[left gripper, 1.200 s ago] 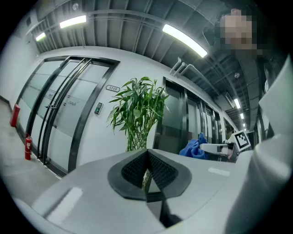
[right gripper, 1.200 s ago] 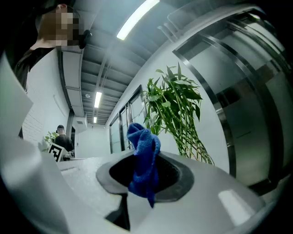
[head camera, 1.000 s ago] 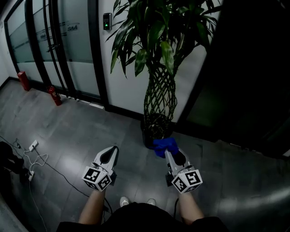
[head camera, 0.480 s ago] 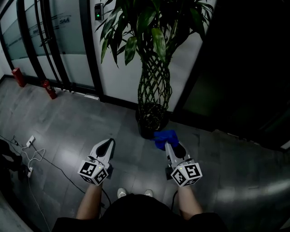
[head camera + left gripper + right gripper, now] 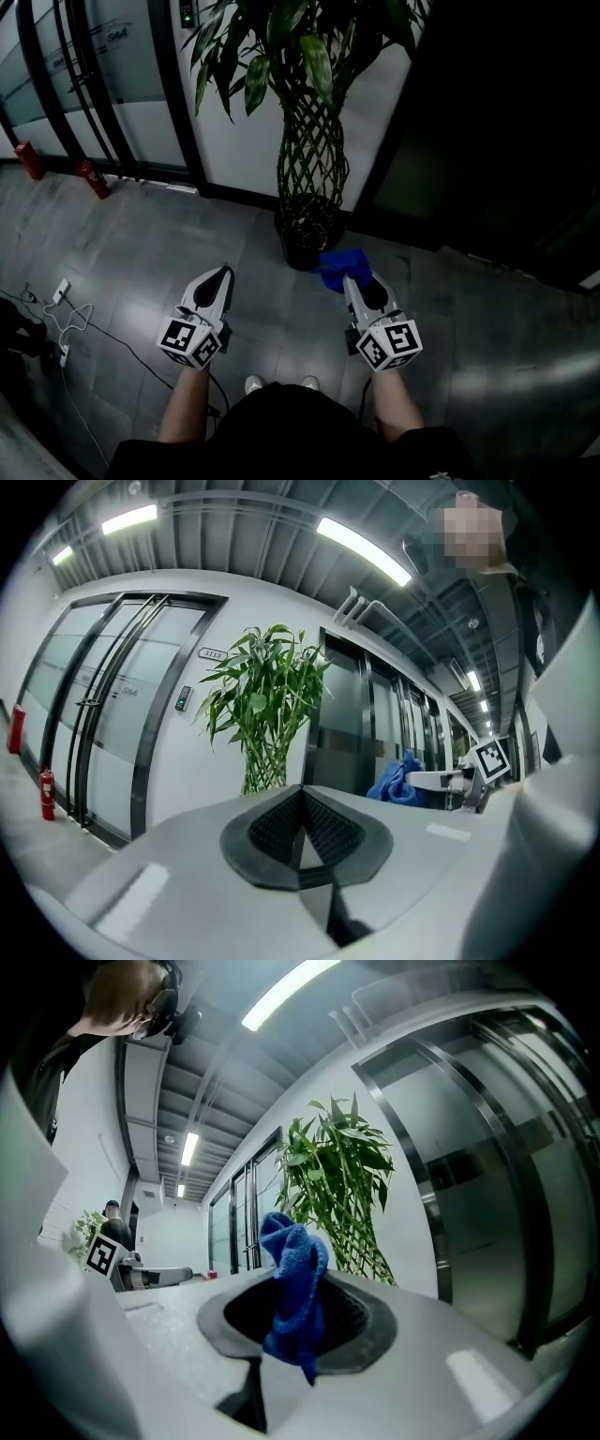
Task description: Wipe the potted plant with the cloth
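A tall potted plant with a braided lattice trunk and green leaves stands in a dark pot against the white wall. It also shows in the left gripper view as leafy stems and in the right gripper view. My right gripper is shut on a bunched blue cloth, which sticks up between the jaws. It hovers just right of the pot. My left gripper is shut with nothing in it, to the left and nearer me than the pot.
Glass doors with black frames run along the left wall, with two red fire extinguishers at their base. A white power strip and cables lie on the grey tiled floor at left. A dark door fills the right.
The view has shifted closer to the plant, which sits a little left and higher in frame. Both grippers have risen slightly and kept their hold and spacing.
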A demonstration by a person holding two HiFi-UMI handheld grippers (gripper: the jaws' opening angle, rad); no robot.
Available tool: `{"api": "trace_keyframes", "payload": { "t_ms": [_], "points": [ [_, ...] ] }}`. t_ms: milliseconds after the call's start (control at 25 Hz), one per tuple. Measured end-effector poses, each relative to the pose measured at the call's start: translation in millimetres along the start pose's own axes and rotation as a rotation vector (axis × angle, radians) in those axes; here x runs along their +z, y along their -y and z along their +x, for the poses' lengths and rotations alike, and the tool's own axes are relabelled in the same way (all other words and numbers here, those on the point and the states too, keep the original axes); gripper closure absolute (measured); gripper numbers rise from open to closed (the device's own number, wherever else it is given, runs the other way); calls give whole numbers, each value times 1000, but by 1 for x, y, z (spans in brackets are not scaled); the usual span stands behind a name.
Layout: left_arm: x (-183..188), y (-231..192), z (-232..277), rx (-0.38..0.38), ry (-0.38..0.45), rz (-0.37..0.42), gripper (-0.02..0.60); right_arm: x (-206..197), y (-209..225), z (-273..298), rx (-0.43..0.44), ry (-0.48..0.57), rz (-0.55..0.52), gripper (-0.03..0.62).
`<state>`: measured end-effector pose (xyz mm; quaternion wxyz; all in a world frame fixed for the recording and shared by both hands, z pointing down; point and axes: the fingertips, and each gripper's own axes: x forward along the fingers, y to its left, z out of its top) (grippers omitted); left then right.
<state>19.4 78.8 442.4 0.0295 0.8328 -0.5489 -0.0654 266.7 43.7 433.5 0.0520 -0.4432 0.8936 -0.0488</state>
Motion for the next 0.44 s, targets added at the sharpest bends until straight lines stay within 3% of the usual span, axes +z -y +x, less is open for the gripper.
{"api": "trace_keyframes", "payload": {
  "t_ms": [200,440],
  "points": [
    [1,2,3,6,-10,-11,575,1,-3,1,2,1,-20,490],
    [-5,-15,10,11,2,-10,575,2,-17,18,48,-17,-145,490]
  ]
}}
